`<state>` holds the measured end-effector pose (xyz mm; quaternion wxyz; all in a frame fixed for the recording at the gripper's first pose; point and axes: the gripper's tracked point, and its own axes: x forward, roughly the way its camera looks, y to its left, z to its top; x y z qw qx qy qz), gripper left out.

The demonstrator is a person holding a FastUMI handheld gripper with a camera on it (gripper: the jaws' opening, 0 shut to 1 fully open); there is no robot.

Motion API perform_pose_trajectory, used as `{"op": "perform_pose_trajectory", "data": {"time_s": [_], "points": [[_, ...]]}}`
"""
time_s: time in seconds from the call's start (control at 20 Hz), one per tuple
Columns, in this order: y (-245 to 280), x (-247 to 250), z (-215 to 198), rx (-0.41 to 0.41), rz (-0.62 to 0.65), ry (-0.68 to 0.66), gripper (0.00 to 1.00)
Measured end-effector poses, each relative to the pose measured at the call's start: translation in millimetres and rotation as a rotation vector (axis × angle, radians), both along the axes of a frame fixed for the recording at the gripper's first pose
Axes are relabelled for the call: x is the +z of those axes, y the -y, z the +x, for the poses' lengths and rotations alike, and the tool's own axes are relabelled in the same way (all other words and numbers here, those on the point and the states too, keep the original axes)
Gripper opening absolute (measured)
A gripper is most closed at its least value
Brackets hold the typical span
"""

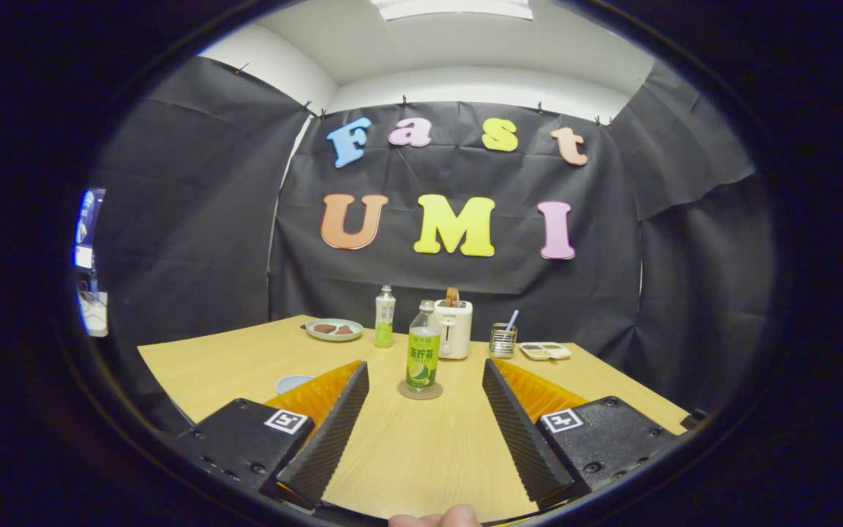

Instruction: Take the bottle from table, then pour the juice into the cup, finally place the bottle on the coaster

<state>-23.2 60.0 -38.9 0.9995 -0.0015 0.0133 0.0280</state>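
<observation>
Gripper view. The bottle (423, 355) with the green label stands upright on the round coaster (420, 391), just ahead of the fingers and in line with the gap between them. It looks set down and let go, so the last step of the task reads as done or nearly so; judging by this alone, nothing seems left but to draw clear. The cup (293, 383) sits low beside the left finger, partly hidden behind it; whether it holds juice cannot be told.

The gripper (425, 424) has its fingers (330, 432) spread wide apart, holding nothing and touching nothing, with bare bench (195, 366) between them.

Beyond the fingers, at the far side of the bench: a second, smaller bottle (385, 316), a plate (334, 329), a white toaster (454, 328), a glass with a straw (503, 339), and a small tray (545, 351).
</observation>
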Motion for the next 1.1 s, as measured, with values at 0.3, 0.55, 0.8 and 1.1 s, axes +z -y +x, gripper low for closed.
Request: {"op": "perform_pose_trajectory", "data": {"time_s": [0.3,0.55,0.8,1.1], "points": [[-9.5,-3.5,-1.2,-0.013,-0.023,0.029,1.00],[-14.3,-1.7,2.1,-0.009,-0.016,0.009,1.00],[-20.7,8.6,-0.6,-0.008,-0.028,0.041,1.00],[-25.1,14.5,1.4,0.001,0.002,0.044,1.00]]}}
